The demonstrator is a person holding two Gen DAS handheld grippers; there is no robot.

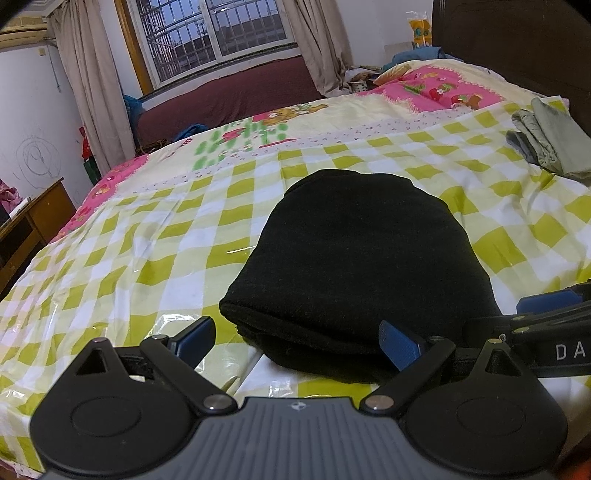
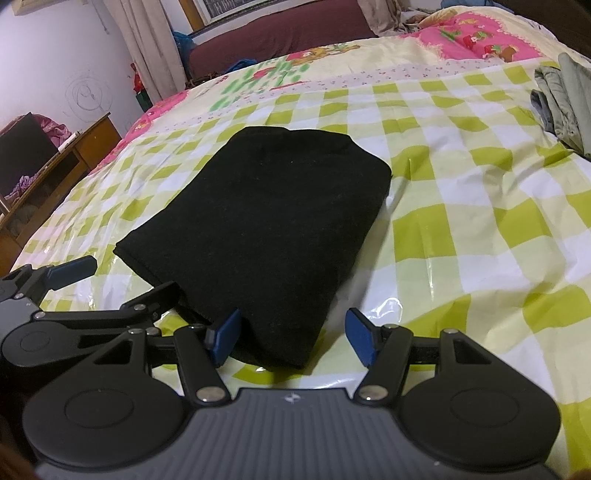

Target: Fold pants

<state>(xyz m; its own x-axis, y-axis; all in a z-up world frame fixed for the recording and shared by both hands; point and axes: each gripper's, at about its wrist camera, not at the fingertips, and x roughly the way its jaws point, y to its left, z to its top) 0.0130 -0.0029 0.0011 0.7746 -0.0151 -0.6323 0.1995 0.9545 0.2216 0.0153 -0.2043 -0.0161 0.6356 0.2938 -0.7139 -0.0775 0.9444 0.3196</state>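
A: Left wrist view first: we see the black pants folded into a thick bundle on the green and white checked sheet that covers the bed. Our left gripper sits at the near edge of the bundle, jaws apart. Its right pad lies against the near fold, while the left one rests off the cloth over the sheet. Nothing is pinched.

B: Agreed. From the right wrist view we see the same pants, their near corner lying between the 2 blue pads of our right gripper. The jaws stand open there too. The left pad is touching the cloth, and the right pad is clear of it, with bare sheet showing in the gap.

A: So both grippers sit at the near end of the bundle, side by side. The left gripper shows at the left edge of your view, and the right gripper at the right edge of ours.

B: Yes. Far to the right we also see a pile of grey clothes on the sheet, well apart from the pants. Beyond the checked sheet lies a pink and cream quilt, and at the far wall a barred window between curtains.
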